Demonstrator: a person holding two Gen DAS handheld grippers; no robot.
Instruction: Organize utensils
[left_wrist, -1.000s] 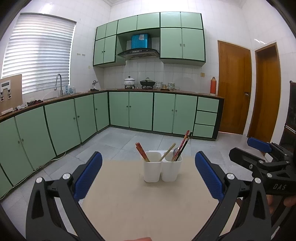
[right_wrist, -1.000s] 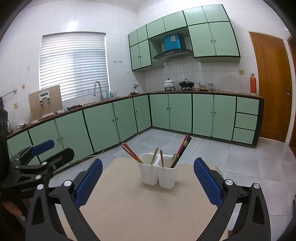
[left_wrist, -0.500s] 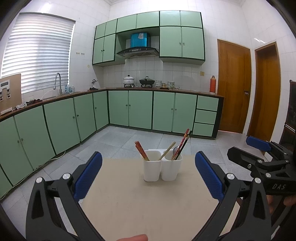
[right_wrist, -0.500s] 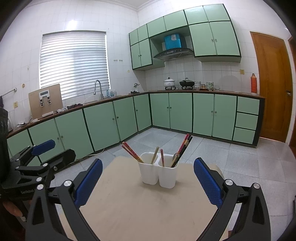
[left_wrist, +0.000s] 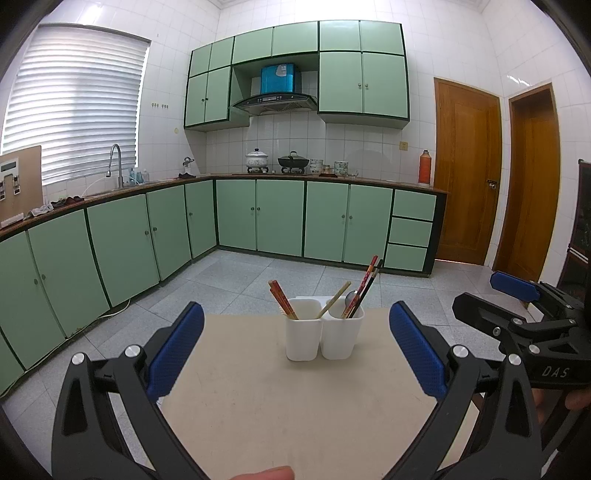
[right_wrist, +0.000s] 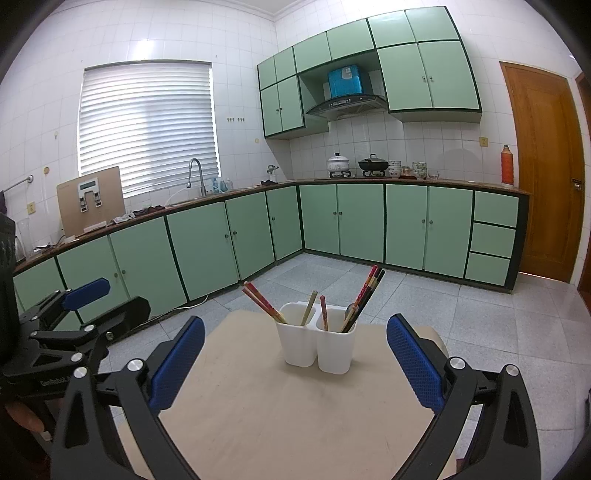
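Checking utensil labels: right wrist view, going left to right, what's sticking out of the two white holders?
Red chopsticks → pale wooden chopstick → short red chopstick → spoon → red and black chopsticks, across the left holder and right holder.

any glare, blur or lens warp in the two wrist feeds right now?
Left wrist: heavy fisheye bowing of the cabinets, dark vignette corners, window blinds blown out, holder sharp. Right wrist: same warp, ceiling-light glare on wall tiles, no motion blur.
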